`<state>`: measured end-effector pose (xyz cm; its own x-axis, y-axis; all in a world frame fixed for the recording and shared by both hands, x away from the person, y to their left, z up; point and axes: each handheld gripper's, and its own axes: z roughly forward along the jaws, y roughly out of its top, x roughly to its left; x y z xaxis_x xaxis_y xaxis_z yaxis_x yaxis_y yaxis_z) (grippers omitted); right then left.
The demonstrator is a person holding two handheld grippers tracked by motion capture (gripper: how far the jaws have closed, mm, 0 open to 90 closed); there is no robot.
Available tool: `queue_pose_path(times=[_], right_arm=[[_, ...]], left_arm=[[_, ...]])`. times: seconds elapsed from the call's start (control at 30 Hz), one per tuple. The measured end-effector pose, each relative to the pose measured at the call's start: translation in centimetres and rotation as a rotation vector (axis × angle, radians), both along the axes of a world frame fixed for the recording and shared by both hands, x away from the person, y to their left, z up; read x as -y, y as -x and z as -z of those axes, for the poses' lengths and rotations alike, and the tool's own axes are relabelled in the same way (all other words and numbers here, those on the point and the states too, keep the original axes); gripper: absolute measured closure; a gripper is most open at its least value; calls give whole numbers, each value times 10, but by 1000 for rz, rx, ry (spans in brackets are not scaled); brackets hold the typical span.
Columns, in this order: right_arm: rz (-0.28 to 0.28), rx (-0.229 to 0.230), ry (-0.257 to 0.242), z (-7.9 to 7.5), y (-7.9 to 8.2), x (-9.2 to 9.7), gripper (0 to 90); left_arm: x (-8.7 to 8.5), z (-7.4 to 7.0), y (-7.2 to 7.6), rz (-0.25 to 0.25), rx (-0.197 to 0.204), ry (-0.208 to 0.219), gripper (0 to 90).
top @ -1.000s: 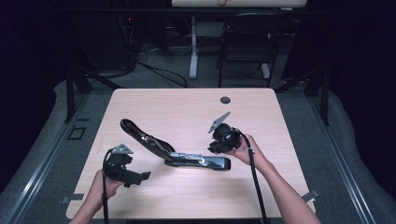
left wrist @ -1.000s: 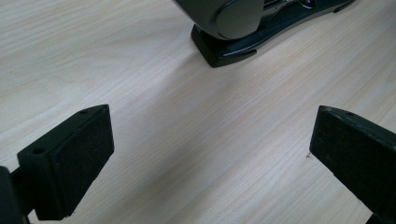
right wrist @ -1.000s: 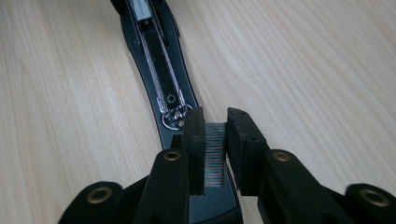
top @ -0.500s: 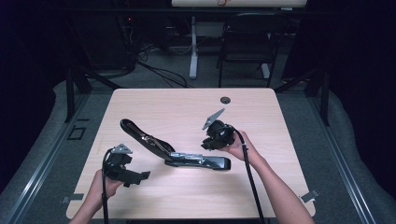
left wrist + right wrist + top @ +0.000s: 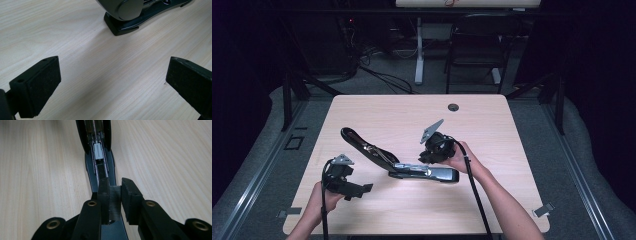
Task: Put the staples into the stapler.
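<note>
Left gripper point(image 5: 362, 189) parked low over the counter point(image 5: 512, 145), near the front edge, left of the stapler point(image 5: 412, 167). Fingers point(image 5: 37, 85) set wide apart, gripping nothing; bare wood between them in the left gripper view. Aimed toward the stapler's rounded end point(image 5: 125, 10), well short of contact. Probably held in reserve to steady the base once needed.

Stapler lying near the counter's middle, swung fully open. Cover point(image 5: 362, 142) tipped back and up to the left; base point(image 5: 432, 173) flat on the wood to the right. Opened this way to expose the magazine channel point(image 5: 100, 167) for loading. Grey pusher block point(image 5: 98, 151) seen partway along the channel in the right gripper view.

Right gripper point(image 5: 426, 156) positioned directly above the base, pointed along the channel toward the hinge. Fingers point(image 5: 103, 195) drawn nearly together and clamped on a small grey ribbed strip point(image 5: 115, 202), apparently a staple strip. Strip held lengthwise in line with the channel, presumably so as to drop straight in.

Judged step: strip insertion, not yet seated. Next move likely to call for lowering in line with the rails, then release. Risk: skewed strip jamming against a rail, or the base sliding under pressure.
</note>
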<state>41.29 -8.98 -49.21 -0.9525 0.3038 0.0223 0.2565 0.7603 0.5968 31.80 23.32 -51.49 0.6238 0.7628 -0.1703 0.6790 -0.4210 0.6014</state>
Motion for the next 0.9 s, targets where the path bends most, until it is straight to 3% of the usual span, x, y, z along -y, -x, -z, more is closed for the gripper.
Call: queue_pose_path(times=[0.9], right_arm=[[-34,-16,26,15,0,-10,778]], left_arm=[[0,0,2,2,2,-2,0]])
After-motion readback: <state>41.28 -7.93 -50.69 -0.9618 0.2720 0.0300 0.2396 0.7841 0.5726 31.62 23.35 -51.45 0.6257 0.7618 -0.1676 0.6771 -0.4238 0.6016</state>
